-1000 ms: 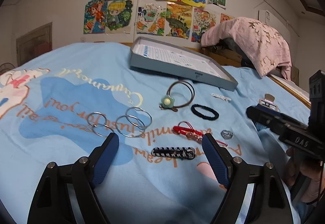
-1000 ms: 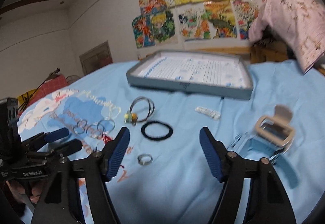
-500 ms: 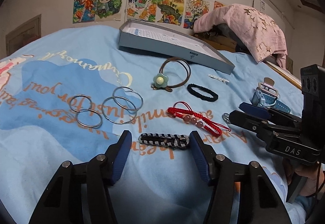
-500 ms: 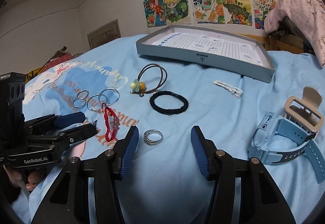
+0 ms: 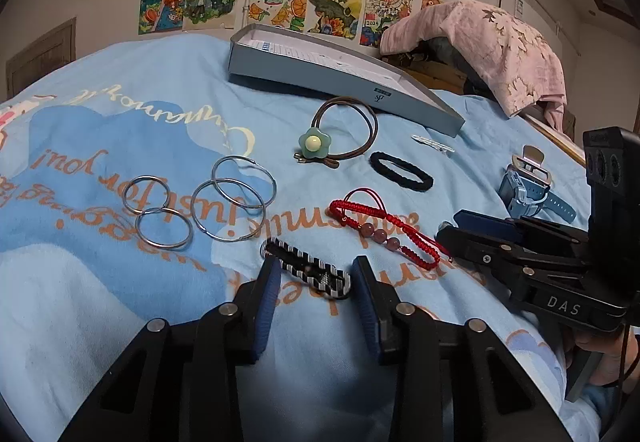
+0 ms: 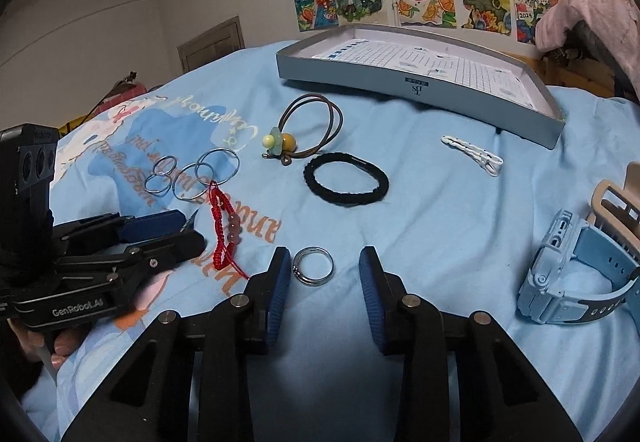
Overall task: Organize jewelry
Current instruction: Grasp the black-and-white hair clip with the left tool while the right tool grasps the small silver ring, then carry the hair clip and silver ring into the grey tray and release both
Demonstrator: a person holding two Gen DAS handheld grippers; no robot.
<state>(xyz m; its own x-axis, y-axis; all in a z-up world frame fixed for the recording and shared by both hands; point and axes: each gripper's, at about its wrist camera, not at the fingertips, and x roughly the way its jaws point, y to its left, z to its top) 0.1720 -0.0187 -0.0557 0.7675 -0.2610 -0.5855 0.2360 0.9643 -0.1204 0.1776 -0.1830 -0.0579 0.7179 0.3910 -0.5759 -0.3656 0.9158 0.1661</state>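
Grey card makes the flat box [image 6: 420, 83] at 12 o'clock on the bed; inside it lies only a printed grid sheet. Blue cloth with orange letters covers the bed [image 5: 120, 113].

Left tongs [image 5: 314, 276] have just been closing. Their blue ridged pads sit on both sides of a striped black-and-white clip [image 5: 308, 268], and I cannot tell if they press it.

Right tongs [image 6: 324, 274] have just been closing too. A shiny metal ring [image 6: 313, 266] lies between the pads, not squeezed.

At 10 o'clock from the clip lie four thin silver hoops [image 5: 200, 201]. At 2 o'clock is a red woven cord [image 5: 384, 230] with three round pink beads.
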